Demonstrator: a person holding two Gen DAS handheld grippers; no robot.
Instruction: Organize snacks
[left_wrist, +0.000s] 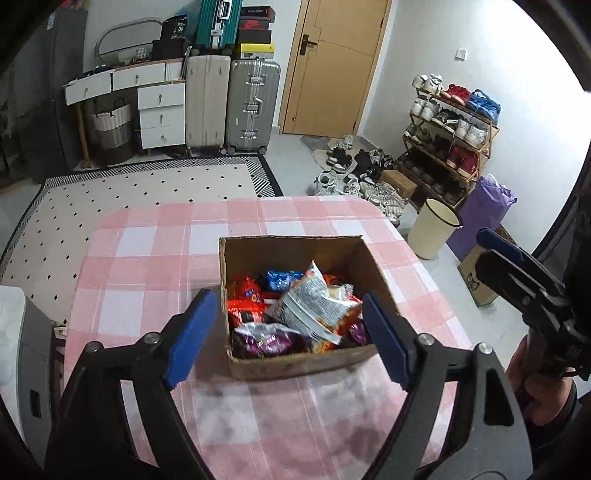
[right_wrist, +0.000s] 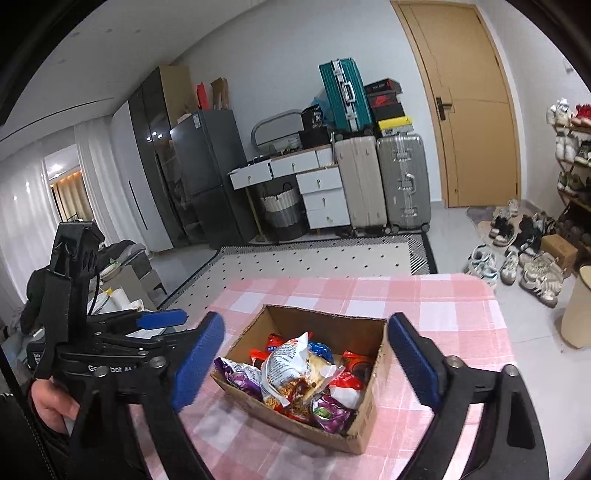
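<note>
An open cardboard box (left_wrist: 306, 363) (right_wrist: 364, 415) stands on the pink checked tablecloth (left_wrist: 147, 266) (right_wrist: 436, 295). Several snack packets lie heaped inside it: a white printed bag (left_wrist: 310, 302) (right_wrist: 282, 363) on top, red packets (left_wrist: 243, 291), a blue one (left_wrist: 282, 278) and purple ones (right_wrist: 240, 378). My left gripper (left_wrist: 286, 338) hovers open just short of the box's near wall, nothing between its blue pads. My right gripper (right_wrist: 308, 363) is open too, above the box's near side and empty. Each gripper shows in the other's view, held in a hand: the right one (left_wrist: 517, 273), the left one (right_wrist: 110, 332).
Beyond the table lie a dotted rug (left_wrist: 147, 192), suitcases (left_wrist: 251, 107), a white drawer unit (left_wrist: 160, 114) and a wooden door (left_wrist: 332, 66). To the right stand a shoe rack (left_wrist: 450, 136), loose shoes, a cream bin (left_wrist: 434, 232) and a purple bag (left_wrist: 480, 218). A grey appliance (left_wrist: 26, 354) sits at left.
</note>
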